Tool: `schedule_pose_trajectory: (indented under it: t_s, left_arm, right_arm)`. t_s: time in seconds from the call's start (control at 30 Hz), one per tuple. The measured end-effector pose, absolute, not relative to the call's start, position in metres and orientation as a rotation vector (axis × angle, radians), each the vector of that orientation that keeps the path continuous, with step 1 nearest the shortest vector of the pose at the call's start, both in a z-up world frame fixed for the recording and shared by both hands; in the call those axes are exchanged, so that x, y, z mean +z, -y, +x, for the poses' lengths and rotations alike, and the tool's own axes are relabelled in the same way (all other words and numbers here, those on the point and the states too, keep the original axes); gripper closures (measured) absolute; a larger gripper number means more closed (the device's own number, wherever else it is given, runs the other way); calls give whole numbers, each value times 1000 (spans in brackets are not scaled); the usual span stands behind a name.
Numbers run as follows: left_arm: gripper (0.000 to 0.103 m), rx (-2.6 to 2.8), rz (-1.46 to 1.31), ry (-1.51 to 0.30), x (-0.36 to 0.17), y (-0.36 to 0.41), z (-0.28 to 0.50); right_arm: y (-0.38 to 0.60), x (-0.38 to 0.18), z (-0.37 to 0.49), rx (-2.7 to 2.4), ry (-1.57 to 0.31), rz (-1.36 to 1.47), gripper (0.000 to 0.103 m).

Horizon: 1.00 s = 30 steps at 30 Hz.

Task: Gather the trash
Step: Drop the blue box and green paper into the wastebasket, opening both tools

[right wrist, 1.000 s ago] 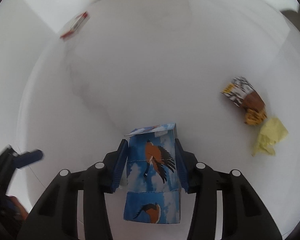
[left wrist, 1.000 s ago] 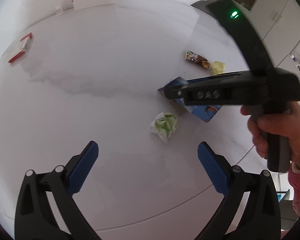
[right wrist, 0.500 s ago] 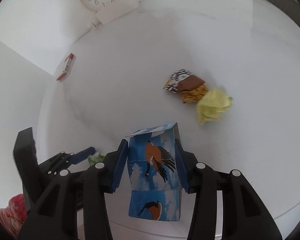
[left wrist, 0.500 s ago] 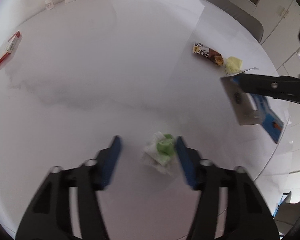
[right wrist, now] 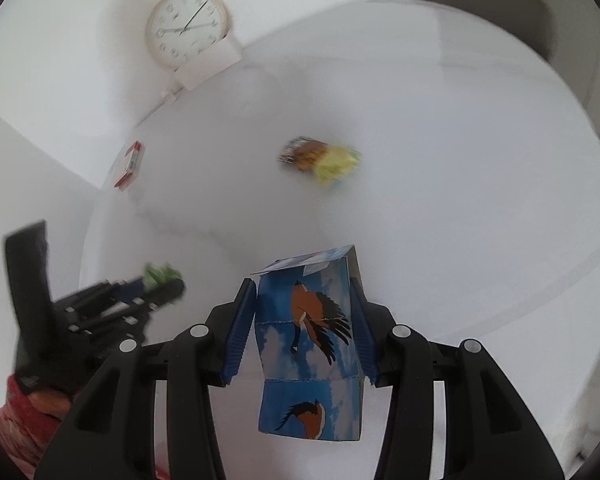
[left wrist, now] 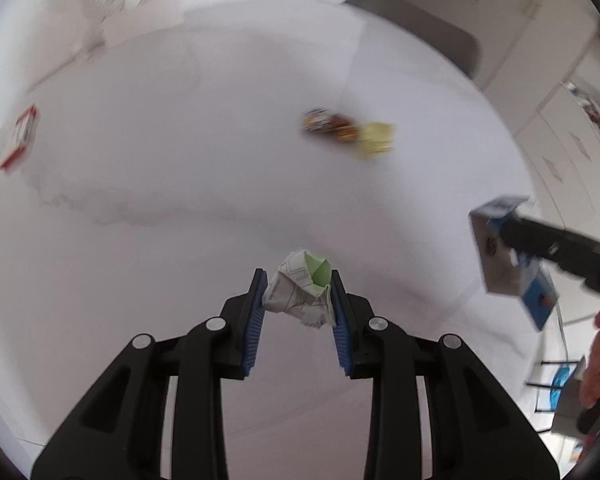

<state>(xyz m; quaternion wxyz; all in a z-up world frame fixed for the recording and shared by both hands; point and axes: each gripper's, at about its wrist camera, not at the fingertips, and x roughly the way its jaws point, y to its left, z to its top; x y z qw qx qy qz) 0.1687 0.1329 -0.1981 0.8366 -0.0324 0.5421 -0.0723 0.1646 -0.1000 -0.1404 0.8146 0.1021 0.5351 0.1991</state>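
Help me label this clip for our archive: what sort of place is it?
Probably a home dining room or kitchen. A round white table stands against a wall, with a clock propped on it, a grey chair pulled up, and white cupboards behind.

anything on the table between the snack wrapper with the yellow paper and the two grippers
Nothing visible: bare table lies between the snack wrapper, the yellow paper beside it, and both grippers, though each already grips something.

Each camera sits close behind its own fingers [left wrist: 259, 312], looking steeply down onto the white bench [left wrist: 180, 184]. Both views share the wrapper [left wrist: 330, 126] beyond the fingers and the clock [right wrist: 186, 28].
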Motion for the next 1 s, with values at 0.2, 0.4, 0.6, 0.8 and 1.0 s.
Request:
schedule_pose_trajectory:
  t_s: [0.2,0.4,0.6,0.8,1.0]
  left_arm:
    - [73,-322,23,-1083,-154,-62,123]
    - [73,-514,101,-1075,-147,5,78]
    - [73,-633,170,-1066,-144,51,50]
    - [73,-678,221,-1067,-140,74,29]
    - [73,-666,267,-1089,-144,85,12]
  right_arm:
    - [162,-127,78,270,-1100,304,56]
    - [223,-129,-12,80,-1085,385,56]
    - [269,-151,-72,-77,-1091,484,56]
    - [294,-211,-94,-165,-1161,527,56]
    - [301,-307,-95,-214,-1310,581,56]
